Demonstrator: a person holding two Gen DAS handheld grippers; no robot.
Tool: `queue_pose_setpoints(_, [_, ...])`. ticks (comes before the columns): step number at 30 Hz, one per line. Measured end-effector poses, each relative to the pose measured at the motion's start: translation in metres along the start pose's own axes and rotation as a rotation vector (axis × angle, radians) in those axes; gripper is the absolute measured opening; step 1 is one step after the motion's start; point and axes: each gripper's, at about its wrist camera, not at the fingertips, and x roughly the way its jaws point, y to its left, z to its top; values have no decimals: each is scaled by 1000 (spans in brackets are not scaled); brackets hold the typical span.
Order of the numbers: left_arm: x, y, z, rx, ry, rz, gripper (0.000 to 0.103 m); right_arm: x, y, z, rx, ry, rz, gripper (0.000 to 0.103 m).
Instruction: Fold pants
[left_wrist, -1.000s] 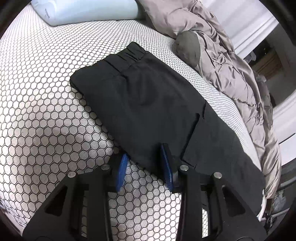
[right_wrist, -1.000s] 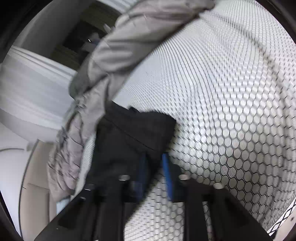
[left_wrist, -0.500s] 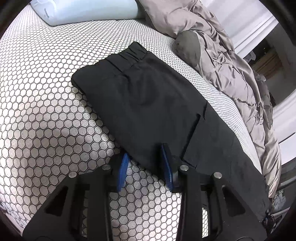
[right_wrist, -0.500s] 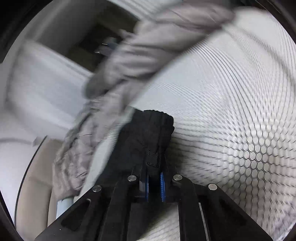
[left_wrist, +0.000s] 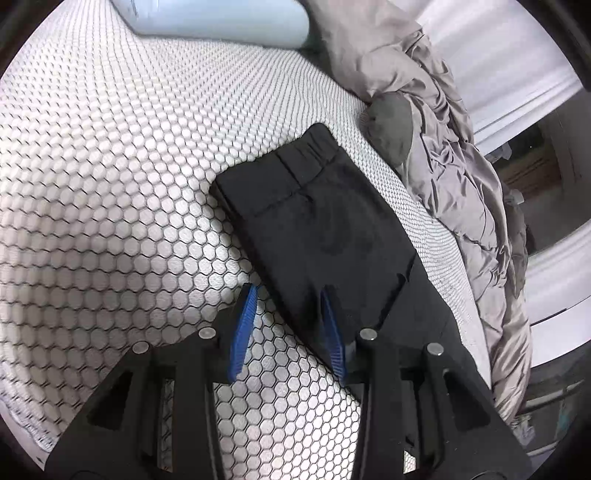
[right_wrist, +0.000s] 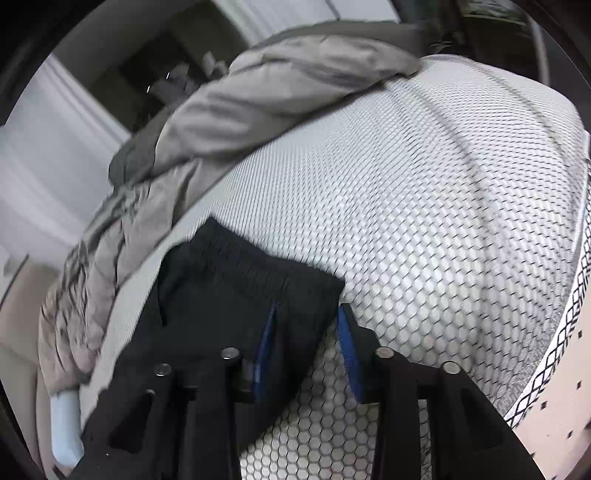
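One pair of black pants (left_wrist: 325, 221) lies folded lengthwise in a long flat strip on the bed (left_wrist: 110, 177), whose white cover carries a fine black honeycomb print. A rumpled grey duvet (left_wrist: 454, 177) runs just beside it, with one pale blue pillow (left_wrist: 221, 18) further off. The left hand-held gripper (left_wrist: 288, 325) stands open astride the pants' edge. The right hand-held gripper (right_wrist: 306, 350) has just been opening, the waistband corner loose between its blue pads.
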Motion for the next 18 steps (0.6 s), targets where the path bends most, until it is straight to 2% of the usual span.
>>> queue_pose_setpoints(2, [9,-1,3,1,22,-26,31,-3,-8,0,33,-7,42,36])
queue_pose_setpoints(4, [19,-3,7,-36,30,-61,31,-8,-9,-1,53,-10,75,43])
queue_pose_setpoints(7, [26,-3,12,-93,2,-110,9,-5,4,-1,40,-12,72,46])
queue_pose_setpoints(9, [23,-4,12,-111,-35,-113,4,-3,9,-3,36,-15,75,46])
queue_pose_setpoints(11, [1,-13,9,-80,-109,-104,2,6,18,-3,49,-16,90,46])
queue_pose_setpoints(13, [-14,-18,10,-30,-151,-82,2,0,14,-3,63,-19,110,46])
queue_pose_setpoints(16, [0,-7,15,-43,-114,20,2,-4,3,-2,70,-24,105,46])
queue_pose_setpoints(18, [13,4,15,-88,-83,30,2,-4,-1,0,82,-26,84,47])
